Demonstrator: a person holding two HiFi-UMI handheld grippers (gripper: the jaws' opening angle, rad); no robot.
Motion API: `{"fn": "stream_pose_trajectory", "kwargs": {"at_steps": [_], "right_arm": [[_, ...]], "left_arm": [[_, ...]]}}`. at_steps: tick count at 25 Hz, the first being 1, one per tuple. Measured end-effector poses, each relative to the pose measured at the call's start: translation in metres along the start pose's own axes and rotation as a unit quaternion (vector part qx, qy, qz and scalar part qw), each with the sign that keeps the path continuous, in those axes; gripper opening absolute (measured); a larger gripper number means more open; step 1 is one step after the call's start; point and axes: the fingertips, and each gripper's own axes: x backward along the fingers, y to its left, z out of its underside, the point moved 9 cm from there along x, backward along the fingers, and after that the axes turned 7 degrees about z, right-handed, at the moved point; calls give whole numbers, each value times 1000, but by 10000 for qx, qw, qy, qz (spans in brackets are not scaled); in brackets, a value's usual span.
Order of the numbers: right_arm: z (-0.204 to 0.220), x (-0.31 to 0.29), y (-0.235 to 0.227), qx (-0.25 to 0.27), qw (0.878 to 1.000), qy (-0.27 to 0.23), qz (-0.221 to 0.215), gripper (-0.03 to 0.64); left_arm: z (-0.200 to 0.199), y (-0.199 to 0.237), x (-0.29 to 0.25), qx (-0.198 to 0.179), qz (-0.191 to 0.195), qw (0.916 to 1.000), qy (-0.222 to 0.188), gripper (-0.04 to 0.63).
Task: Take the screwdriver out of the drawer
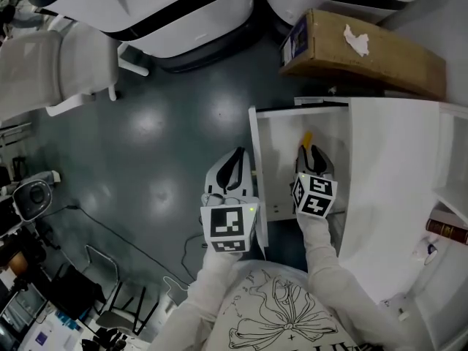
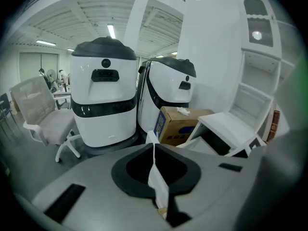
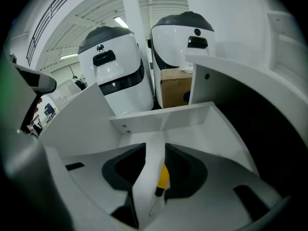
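Observation:
The white drawer stands pulled out of the cabinet. A screwdriver with a yellow handle lies on its floor. My right gripper is down inside the drawer, open, its jaws on either side of the screwdriver without pressing it; the thin shaft points toward me. My left gripper hangs just left of the drawer's front panel, its jaws drawn together. In the left gripper view a thin white edge shows along the slit of that gripper; whether it is gripped I cannot tell.
A cardboard box lies behind the drawer, next to two large white and black machines. A white chair stands at far left. A dark book sits on a shelf at right. Cables cross the grey floor.

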Motion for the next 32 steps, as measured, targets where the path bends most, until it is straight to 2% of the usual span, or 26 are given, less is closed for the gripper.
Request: {"fn": "stream_pose_trajectory", "kwargs": {"at_steps": [5,15,32], "right_arm": [[15,-22,-6,-97,9997,220,36,133],[37,-56,-17,-623,9956,691,103,132],[45,-68,-20,-484,9948,865,238,86]], "left_arm": [[4,-2,-8,34,38,10000,77,12],[10,-5,-15,77,28,9998,170,12],[14,-10,-6,44,16,9998,180,12]]}}
